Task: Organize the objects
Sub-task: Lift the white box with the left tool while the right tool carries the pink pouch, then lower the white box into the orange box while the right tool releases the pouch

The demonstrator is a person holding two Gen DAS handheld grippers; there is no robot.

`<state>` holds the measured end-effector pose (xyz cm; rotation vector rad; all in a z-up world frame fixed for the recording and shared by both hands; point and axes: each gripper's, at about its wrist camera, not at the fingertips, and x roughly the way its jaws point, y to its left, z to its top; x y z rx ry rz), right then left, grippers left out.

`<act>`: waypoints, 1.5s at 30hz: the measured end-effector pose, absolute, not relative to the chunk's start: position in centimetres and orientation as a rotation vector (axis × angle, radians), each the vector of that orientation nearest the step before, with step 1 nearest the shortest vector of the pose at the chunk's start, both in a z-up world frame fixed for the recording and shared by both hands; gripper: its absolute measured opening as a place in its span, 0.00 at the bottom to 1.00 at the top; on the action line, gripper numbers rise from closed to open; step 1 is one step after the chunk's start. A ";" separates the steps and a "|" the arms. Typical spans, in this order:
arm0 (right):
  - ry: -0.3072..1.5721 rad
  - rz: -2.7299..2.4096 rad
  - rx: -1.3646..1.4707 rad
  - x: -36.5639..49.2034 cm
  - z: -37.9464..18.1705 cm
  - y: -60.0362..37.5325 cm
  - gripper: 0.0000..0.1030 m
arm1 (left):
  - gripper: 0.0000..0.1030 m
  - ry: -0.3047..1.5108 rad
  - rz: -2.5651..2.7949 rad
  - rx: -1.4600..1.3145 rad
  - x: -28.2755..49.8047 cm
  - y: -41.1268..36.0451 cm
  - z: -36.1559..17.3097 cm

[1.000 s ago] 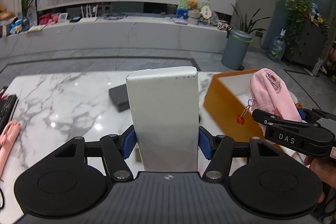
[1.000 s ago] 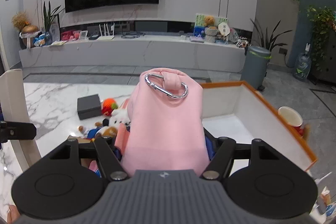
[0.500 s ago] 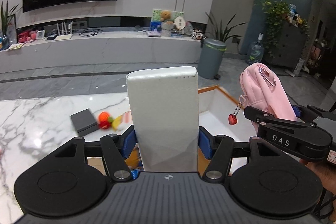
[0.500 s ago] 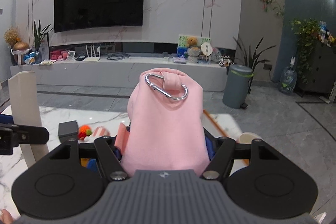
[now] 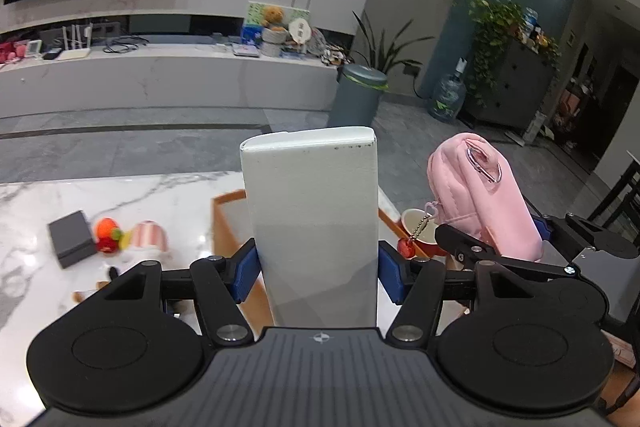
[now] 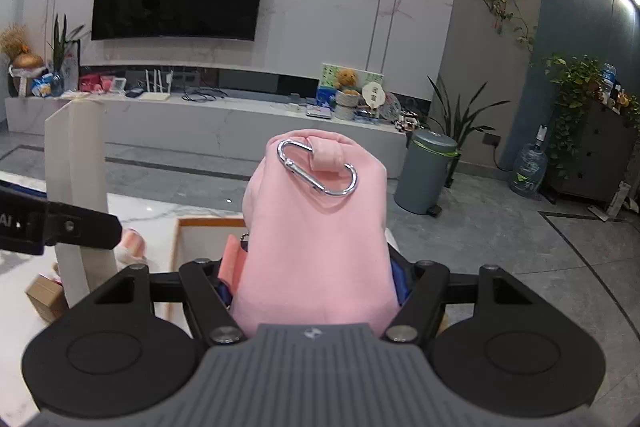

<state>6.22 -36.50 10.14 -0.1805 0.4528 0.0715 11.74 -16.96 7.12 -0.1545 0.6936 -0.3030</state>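
Left hand-held gripper (image 5: 318,269) clamped on a white box (image 5: 312,227), blue pads pressed to its two long sides, box standing upright and lifted clear of the tabletop (image 5: 120,199). Gripped low down, probably so the tall body stays steady while carried and can go into the tray bottom end first.

Right hand-held gripper (image 6: 314,285) clamped on a pink pouch (image 6: 316,239), squeezed at its lower half, soft upper part bulging above the pads with a silver carabiner (image 6: 318,167) hanging at the top loop. In the left view, a red charm (image 5: 406,247) dangling on a bead chain from the pouch's side; worth minding as a snag risk on lowering.

Both items held side by side in the air, near but not touching, above the near edge of an orange tray (image 5: 224,223). Likely poised for dropping in; tray floor mostly hidden behind box and pouch, so contents cannot be told.

Farther along the tabletop, left of the tray: a pink-striped cup (image 5: 148,237) lying over, an orange toy (image 5: 107,233) just beside it, then a dark box (image 5: 72,243), still waiting to be sorted. Right of the tray, a red cup (image 5: 420,233) partly hidden behind the charm.

Beyond the far edge, only floor and a grey bin (image 5: 358,99).
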 end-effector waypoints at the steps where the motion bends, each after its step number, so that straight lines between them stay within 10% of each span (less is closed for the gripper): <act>1: 0.457 0.066 -0.185 6.4 10.0 -36.9 0.67 | 0.68 0.702 -0.310 -0.153 12.1 -17.5 7.0; 45: 1.047 0.404 -0.458 16.9 -3.1 -41.3 0.69 | 0.68 1.255 -0.253 0.040 19.1 -27.2 -4.8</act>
